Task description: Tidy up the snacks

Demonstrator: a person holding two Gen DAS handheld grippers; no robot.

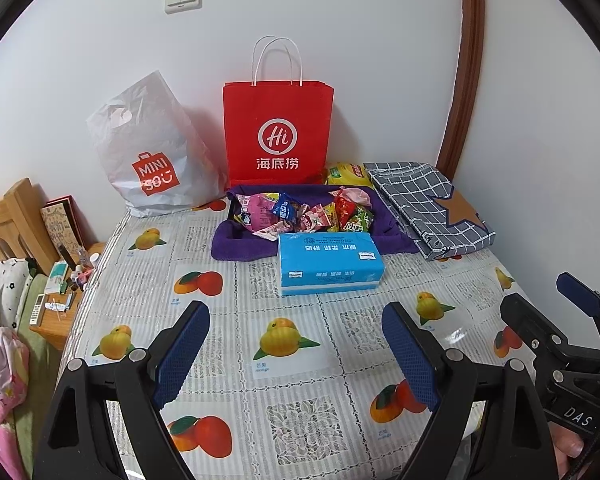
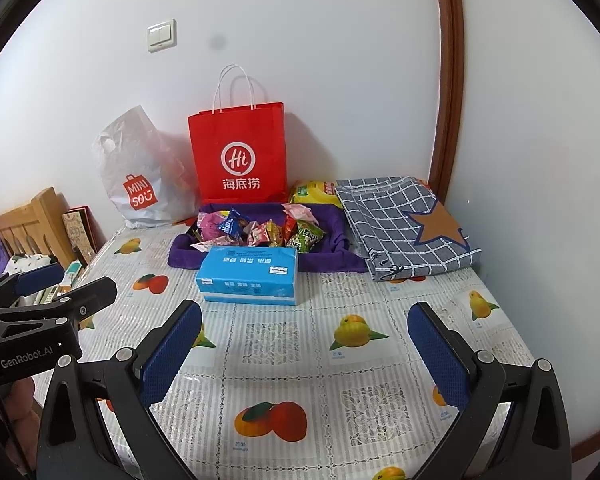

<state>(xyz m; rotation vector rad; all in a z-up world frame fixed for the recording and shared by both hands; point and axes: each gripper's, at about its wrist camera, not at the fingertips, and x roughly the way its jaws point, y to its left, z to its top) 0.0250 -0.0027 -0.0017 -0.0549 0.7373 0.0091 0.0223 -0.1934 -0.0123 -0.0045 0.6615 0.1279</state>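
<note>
**Snacks piled in the purple tray**

The snacks (image 1: 300,214) lay in a heap inside a tray (image 1: 396,236) lined with purple cloth, at the back of the table (image 1: 236,296); the tray's sides likely kept the small packets from sliding off; a blue tissue pack (image 1: 330,262) sat right in front of the tray, touching its edge; a red paper bag (image 1: 278,132) and a white plastic bag (image 1: 152,152) stood behind, leaning on the wall so they stayed up; a yellow packet (image 1: 346,174) peeked out beside the red bag; a folded checked cloth (image 1: 428,208) lay to the right.

The left gripper (image 1: 296,354) hung low over the near table, its tongs wide apart and holding nothing; the right gripper (image 2: 304,354) was beside it, also spread wide and empty; both pointed toward the tray, well short of it; whether the sorting was ahead or done, this heap could not tell.
</note>
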